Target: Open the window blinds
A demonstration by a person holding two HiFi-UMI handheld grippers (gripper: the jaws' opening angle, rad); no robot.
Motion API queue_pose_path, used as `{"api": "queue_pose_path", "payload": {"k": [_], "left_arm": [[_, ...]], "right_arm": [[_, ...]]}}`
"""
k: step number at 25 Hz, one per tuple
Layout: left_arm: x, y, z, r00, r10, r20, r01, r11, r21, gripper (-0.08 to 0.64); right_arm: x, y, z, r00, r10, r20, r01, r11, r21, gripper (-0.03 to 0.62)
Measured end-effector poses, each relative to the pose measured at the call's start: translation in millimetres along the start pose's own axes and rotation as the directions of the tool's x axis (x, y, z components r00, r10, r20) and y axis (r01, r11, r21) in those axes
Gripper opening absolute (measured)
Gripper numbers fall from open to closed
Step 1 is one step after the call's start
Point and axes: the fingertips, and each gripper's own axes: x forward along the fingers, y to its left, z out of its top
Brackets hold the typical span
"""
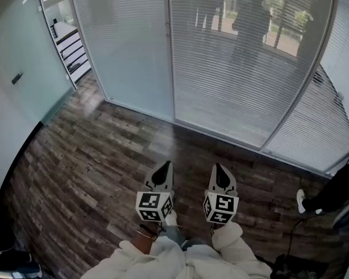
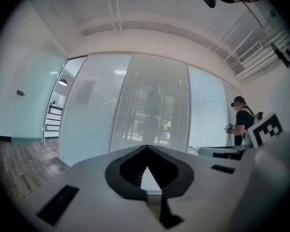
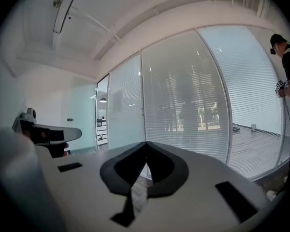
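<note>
So far nothing is done: the window blinds (image 1: 128, 45) hang fully lowered, reaching the floor (image 1: 93, 156). My left tongs (image 1: 162, 168) and right tongs (image 1: 218, 170), both closed and empty, point at the blinds from well short of them.

White slatted blinds (image 1: 221, 57), dark brown wood-plank floor (image 1: 93, 156), pale teal wall (image 1: 17, 68)

blinds (image 1: 221, 68) ahead; left claw (image 1: 164, 167) beside right claw (image 1: 218, 170); person (image 1: 337, 193) right.
</note>
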Motion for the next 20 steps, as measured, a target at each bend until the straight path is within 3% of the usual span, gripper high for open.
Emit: {"api": "queue_pose_path", "payload": {"k": [9, 20], "left_arm": [[125.6, 62.3, 1.3, 1.0, -0.006, -0.013, 0.006, 1.0, -0.005, -0.002], [306.6, 169.8, 53.1, 1.0, -0.011, 0.004, 0.011, 1.0, 0.015, -0.001]], "right_arm": [[142.1, -18.3, 8.2, 1.0, -0.021, 0.0, 0.021, 1.0, 0.007, 0.009], [343.5, -37.1, 60.9, 0.997, -0.066, 0.048, 0.065, 0.997, 0.032, 0.009]]}}
